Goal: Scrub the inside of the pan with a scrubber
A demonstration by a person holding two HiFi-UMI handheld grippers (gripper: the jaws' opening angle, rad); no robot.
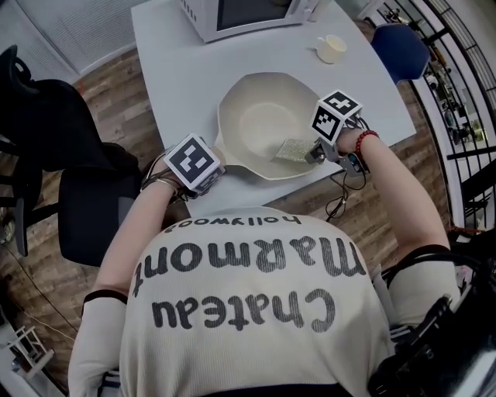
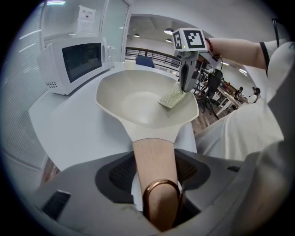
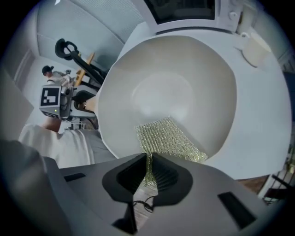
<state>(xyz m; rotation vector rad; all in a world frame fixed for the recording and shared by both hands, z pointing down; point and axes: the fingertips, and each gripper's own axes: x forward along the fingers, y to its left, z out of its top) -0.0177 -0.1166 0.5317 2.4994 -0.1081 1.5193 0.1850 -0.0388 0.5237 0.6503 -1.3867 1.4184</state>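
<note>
Grey-padded right tongs (image 3: pixel 148 171) are clamped on the near edge of a yellow-green mesh scrubber (image 3: pixel 168 138), the pads pinching it tight. The scrubber lies flat against the inside wall of the pan (image 1: pixel 260 116), on its near right side, just below the rim. The left tongs (image 2: pixel 154 170) grip the pan's pale wooden handle (image 2: pixel 154 154), one pad pressed on either side of it, with a copper-coloured ring (image 2: pixel 160 186) at the handle's near end. The handle sticks out from the pan's near left side, past the table edge toward the person. The pan is cream, wide and deep, and sits on a white table (image 1: pixel 178 70) close to its near edge. On the far side of the table stands a white microwave (image 1: pixel 248 15), with a small cream cup (image 1: pixel 331 48) to its right.
</note>
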